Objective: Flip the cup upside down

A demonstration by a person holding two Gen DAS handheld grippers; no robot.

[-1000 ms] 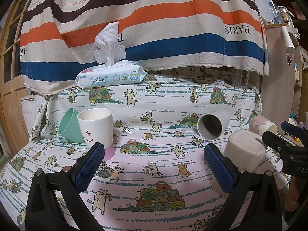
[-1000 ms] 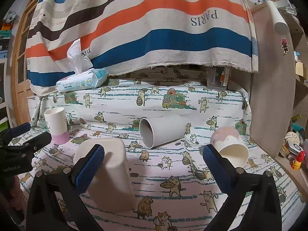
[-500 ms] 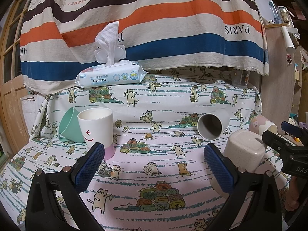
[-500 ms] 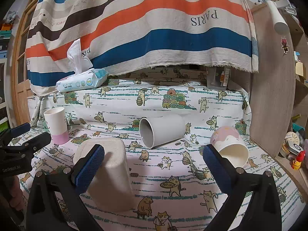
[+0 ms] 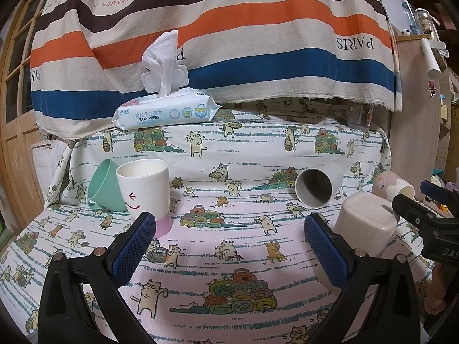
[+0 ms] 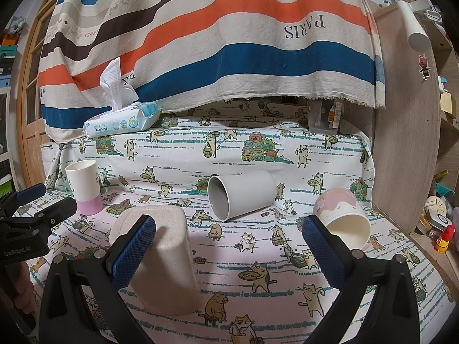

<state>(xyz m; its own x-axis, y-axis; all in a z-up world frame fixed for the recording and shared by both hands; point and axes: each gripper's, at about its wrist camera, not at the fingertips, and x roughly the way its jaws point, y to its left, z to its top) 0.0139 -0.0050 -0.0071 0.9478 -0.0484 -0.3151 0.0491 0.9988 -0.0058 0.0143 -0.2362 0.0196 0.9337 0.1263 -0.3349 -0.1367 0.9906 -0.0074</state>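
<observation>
Several cups sit on the cat-print cloth. A white cup with a pink base and a red smile stands upright at the left; it also shows in the right wrist view. A mint cup leans behind it. A grey cup lies on its side, also in the left wrist view. A beige speckled cup stands upside down, also in the left wrist view. A pink-and-white cup lies tilted at the right. My left gripper and right gripper are open and empty.
A pack of baby wipes lies on the raised back ledge under a striped cloth. A wooden panel stands at the right, with small items beyond the table's right edge. A wooden door is at the left.
</observation>
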